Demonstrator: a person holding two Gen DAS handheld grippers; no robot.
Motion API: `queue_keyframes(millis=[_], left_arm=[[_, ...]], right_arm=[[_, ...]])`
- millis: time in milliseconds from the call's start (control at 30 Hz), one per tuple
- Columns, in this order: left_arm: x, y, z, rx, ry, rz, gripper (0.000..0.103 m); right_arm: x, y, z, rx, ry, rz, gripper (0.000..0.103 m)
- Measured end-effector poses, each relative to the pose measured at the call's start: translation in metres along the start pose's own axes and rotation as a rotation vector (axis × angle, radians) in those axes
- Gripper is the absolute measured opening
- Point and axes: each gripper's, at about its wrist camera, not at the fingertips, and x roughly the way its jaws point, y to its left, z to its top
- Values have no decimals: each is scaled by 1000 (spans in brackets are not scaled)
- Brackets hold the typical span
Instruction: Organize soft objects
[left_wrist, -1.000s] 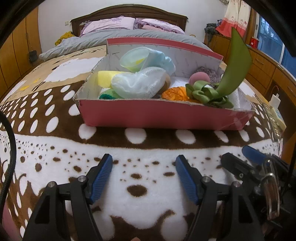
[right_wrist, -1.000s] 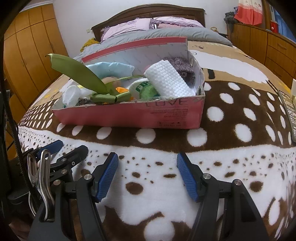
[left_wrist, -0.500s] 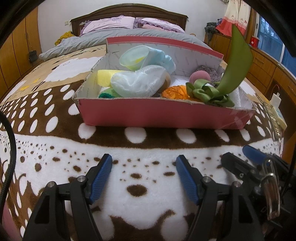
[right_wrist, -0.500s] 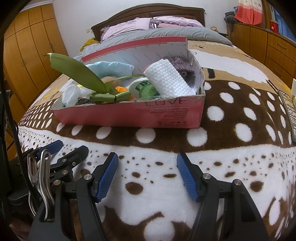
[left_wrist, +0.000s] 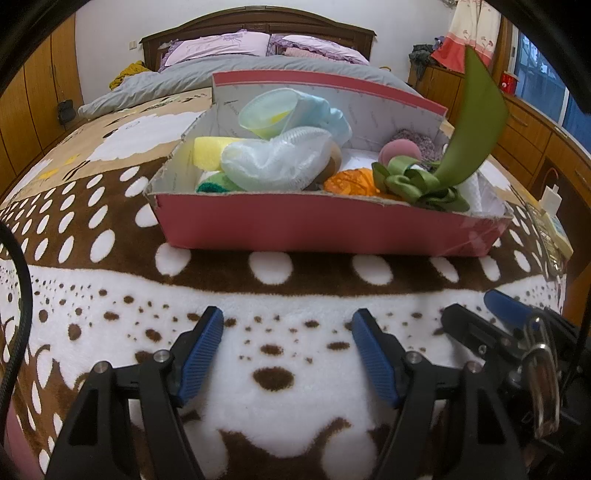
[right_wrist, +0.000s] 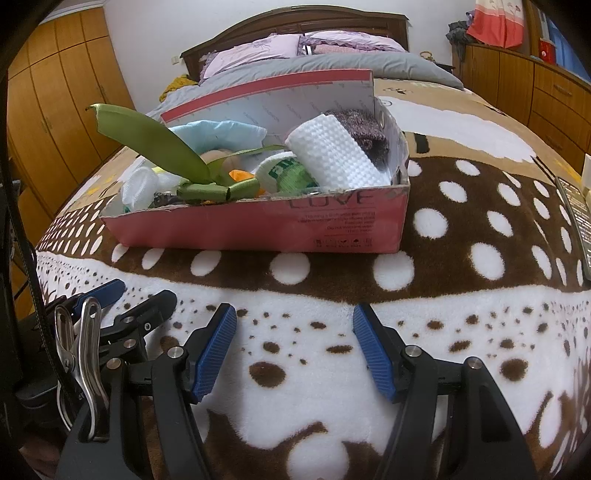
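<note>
The shallow pink cardboard box (left_wrist: 325, 229) heaped with soft things sits on the brown-and-white spotted fleece blanket (left_wrist: 280, 354) on the bed, beyond both tools. The left tool (left_wrist: 288, 345) and right tool (right_wrist: 294, 341) hover spread wide over the blanket, pinching nothing. Only the right view shows the white waffle-textured rolled cloth (right_wrist: 334, 155); only the left shows the yellow foam block (left_wrist: 210, 153). Nothing has shifted since a second ago.

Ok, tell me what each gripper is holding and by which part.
Nothing. The left gripper and right gripper are open over the spotted fleece blanket.
</note>
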Motion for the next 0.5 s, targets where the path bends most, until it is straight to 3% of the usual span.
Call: queue_keyframes(millis=[500], left_arm=[[2,1,-1,-3,3,-3,76]], right_arm=[[1,1,0,1,2,0,68]])
